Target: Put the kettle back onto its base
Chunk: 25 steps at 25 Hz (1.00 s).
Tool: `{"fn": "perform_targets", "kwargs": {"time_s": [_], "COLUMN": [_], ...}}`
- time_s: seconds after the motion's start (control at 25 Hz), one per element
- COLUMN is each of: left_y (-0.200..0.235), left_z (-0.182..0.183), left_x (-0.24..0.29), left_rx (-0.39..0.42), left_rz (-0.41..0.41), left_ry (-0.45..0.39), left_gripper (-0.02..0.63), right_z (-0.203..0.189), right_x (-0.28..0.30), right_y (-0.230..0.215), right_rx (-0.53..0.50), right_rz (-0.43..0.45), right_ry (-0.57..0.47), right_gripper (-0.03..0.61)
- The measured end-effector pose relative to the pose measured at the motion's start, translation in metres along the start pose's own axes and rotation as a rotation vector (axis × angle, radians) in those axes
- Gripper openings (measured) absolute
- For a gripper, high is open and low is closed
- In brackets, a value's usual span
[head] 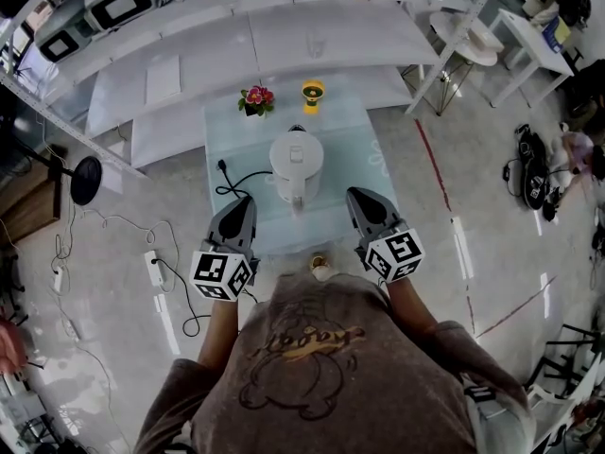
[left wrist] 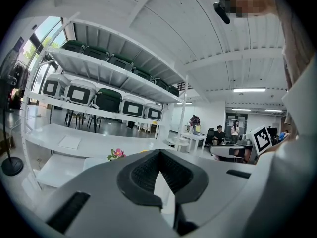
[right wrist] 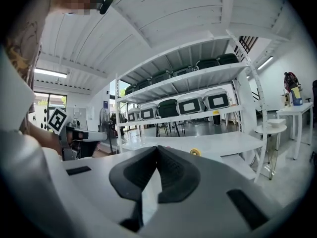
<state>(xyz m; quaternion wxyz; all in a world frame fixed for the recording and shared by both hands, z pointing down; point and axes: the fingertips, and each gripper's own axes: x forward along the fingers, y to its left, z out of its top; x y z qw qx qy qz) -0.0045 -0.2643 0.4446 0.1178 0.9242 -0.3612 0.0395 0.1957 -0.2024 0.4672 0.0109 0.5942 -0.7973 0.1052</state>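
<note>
Standing near the middle of the pale glass-topped counter point(head: 345, 159): one white plastic electric kettle point(head: 296, 162), upright, handle turned toward the person. Its base cannot be made out under the body, though a black power cord point(head: 236, 183) runs out from beneath it to the left, so it is judged already seated. Left gripper point(head: 242, 206): jaws closed together, nothing between them, held by the counter's near edge to the kettle's left. Right gripper point(head: 359, 199): jaws likewise closed and empty, to the kettle's right; both are apart from the kettle. Hazards: a closed gripper swung inward could knock the handle and tip or twist the kettle off its seat; the left gripper, if lowered, could snag the cord's loops and drag the kettle sideways. Further stock: small pot of pink flowers point(head: 255, 99) and small yellow object point(head: 312, 93) near the far edge, well behind the kettle. Room: bare counter on either side and in front of the kettle; white shelving point(head: 312, 26) beyond the far edge; open floor to the right.
</note>
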Motion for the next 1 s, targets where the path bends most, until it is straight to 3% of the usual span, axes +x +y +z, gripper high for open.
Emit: {"fn": "perform_targets", "kwargs": {"time_s": [1.0], "left_y": [0.013], "left_z": [0.002], "left_x": [0.002], "left_rx": [-0.038], "left_rz": [0.02], "left_ry": [0.008], "left_gripper": [0.021], "right_z": [-0.002], "right_x": [0.01], "right_y": [0.001], "right_rx": [-0.03], "right_rz": [0.0], "right_ry": [0.02], "right_gripper": [-0.002]}}
